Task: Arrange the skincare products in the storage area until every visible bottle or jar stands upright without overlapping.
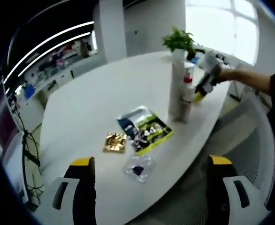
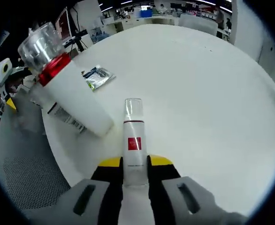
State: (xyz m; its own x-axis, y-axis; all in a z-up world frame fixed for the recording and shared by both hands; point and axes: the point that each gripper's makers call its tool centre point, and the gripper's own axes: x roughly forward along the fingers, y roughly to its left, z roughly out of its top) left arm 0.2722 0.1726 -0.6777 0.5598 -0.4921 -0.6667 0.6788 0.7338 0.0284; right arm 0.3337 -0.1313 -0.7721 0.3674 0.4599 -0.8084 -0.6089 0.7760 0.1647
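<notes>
Right claw (image 2: 135,169) clamps a slim clear-capped bottle (image 2: 133,136) with a red square label, writing too small to read, at the white worktop (image 2: 198,93) edge. Beside it stands a larger white bottle (image 2: 69,96), red collar, barcode print illegible. Left claw (image 1: 149,168) gapes wide over sachets (image 1: 144,129).

no word or number can be made out anywhere. the slim bottle (image 2: 133,140) carries a red square label with tiny white marks too small to read, and the large white bottle (image 2: 67,93) has a block of dark print that is blurred. the green-and-blue sachet (image 1: 144,129) shows printing that is also illegible.
</notes>
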